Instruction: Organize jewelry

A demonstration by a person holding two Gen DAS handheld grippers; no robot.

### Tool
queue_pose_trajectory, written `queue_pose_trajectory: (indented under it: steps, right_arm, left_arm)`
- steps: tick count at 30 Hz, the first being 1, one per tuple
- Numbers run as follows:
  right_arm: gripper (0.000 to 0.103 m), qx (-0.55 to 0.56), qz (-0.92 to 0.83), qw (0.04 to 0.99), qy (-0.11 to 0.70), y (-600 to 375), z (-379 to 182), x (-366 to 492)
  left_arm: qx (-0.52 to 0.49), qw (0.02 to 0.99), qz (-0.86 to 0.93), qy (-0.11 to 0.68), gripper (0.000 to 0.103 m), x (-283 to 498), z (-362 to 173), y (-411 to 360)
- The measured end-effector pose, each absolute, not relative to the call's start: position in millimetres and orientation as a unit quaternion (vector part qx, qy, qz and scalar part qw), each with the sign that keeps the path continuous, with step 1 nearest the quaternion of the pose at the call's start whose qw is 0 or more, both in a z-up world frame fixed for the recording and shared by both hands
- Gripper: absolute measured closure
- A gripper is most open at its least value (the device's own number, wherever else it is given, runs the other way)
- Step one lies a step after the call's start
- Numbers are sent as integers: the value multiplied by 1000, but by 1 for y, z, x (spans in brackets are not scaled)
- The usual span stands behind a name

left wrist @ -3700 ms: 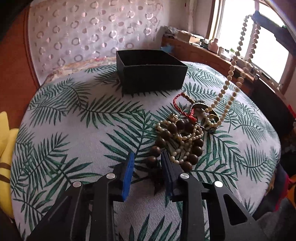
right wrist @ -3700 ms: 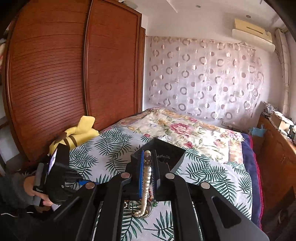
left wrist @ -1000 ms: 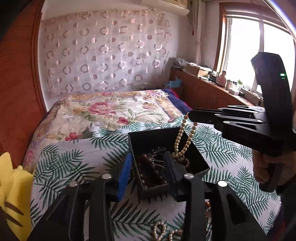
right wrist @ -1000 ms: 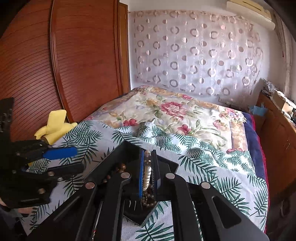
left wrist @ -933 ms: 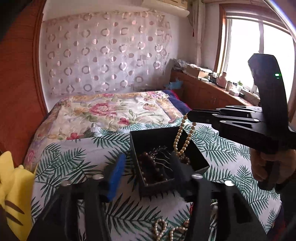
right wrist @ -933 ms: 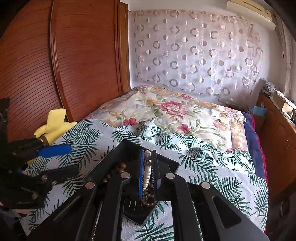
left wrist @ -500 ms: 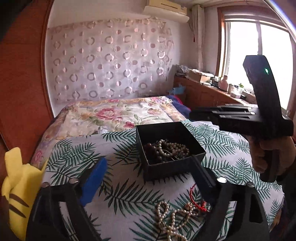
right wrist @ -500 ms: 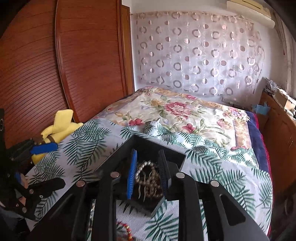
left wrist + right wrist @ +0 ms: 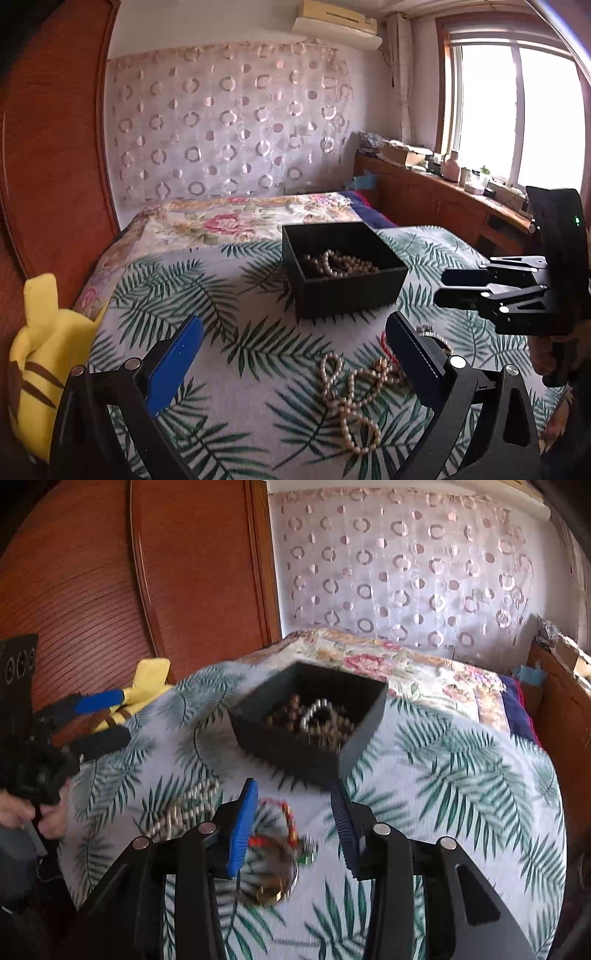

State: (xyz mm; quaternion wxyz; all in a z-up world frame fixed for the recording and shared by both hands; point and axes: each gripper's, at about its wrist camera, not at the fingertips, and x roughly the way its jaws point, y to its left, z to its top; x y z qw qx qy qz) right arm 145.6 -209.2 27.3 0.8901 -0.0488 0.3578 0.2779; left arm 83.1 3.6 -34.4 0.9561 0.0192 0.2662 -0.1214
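Both claws are hanging wide open and empty near the black box (image 9: 345,273), which is already holding beads, left claw (image 9: 291,354) lining up over the pearl strand (image 9: 347,402) lying just in front of the box, right claw (image 9: 293,827) over the red bracelet (image 9: 284,825) beside it, probably next in.

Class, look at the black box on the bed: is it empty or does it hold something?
Not empty. The black box stands open-topped with a pale bead strand and dark brown beads inside.
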Motion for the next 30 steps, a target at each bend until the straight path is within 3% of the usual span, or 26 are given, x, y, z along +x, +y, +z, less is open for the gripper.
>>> queue_pose_trajectory:
  steps: [3,4,5,8,30]
  right_arm:
    - [59,-45,277,883,376,-214,15,142]
    - [64,-44,274,880,385,-216,10,142]
    - [76,-44,272,878,390,-217,7,142]
    - [86,-42,275,870,407,-218,-3,145]
    - [87,-65,282,844,452,-206,-13,154]
  left_arm:
    - [18,954,-121,273,8,78,-41,7]
    - [17,953,-122,276,8,78,-43,7]
    - [16,953,-122,278,8,77,-44,7]
    - [13,951,-125,283,8,75,-50,6]
    - [14,947,-130,294,8,69,-63,2]
